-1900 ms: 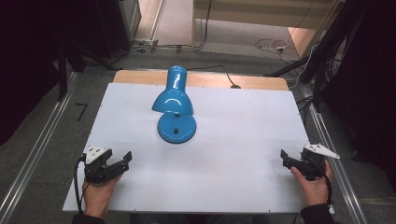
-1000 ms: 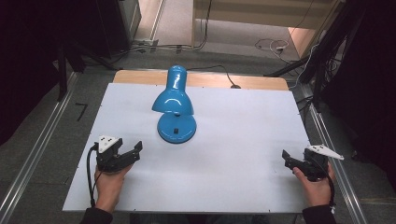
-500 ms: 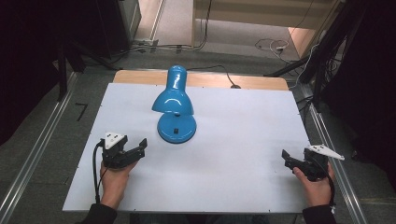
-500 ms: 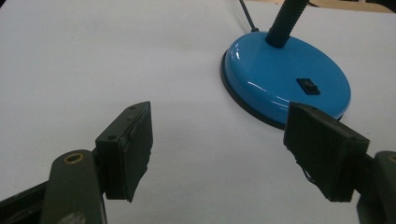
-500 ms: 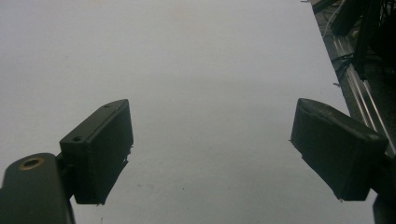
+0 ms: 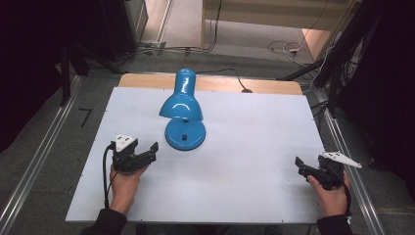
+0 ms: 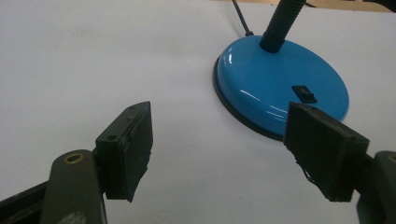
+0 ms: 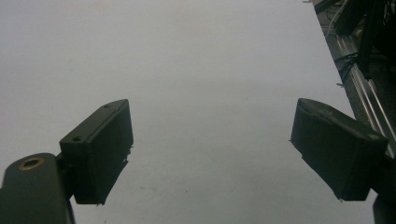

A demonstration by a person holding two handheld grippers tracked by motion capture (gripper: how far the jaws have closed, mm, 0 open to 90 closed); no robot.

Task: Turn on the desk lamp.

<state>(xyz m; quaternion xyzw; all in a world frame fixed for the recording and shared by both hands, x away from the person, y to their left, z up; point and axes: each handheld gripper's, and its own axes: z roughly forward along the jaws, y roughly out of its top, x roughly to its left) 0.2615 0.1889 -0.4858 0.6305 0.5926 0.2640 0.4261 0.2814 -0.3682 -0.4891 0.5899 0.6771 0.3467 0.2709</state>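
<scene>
Near the middle of the white table (image 6: 254, 147), toward its far edge, stands a blue desk lamp (image 6: 183, 115), its round base (image 7: 285, 88) flat on the surface with a small black switch (image 7: 304, 93) on top. Just left of the base, the left gripper (image 6: 147, 152) points at it, jaws spread wide and empty. At the table's right edge, well apart from the lamp, the right gripper (image 6: 306, 169) rests with jaws likewise wide apart, holding nothing.

The left gripper (image 6: 147, 152) is held low in the person's left hand (image 6: 125, 178), its jaws spread wide and pointing forward and to the right. At the far right, the right gripper (image 6: 299, 166) sits in the right hand (image 6: 333, 193), jaws wide apart, pointing leftward.
</scene>
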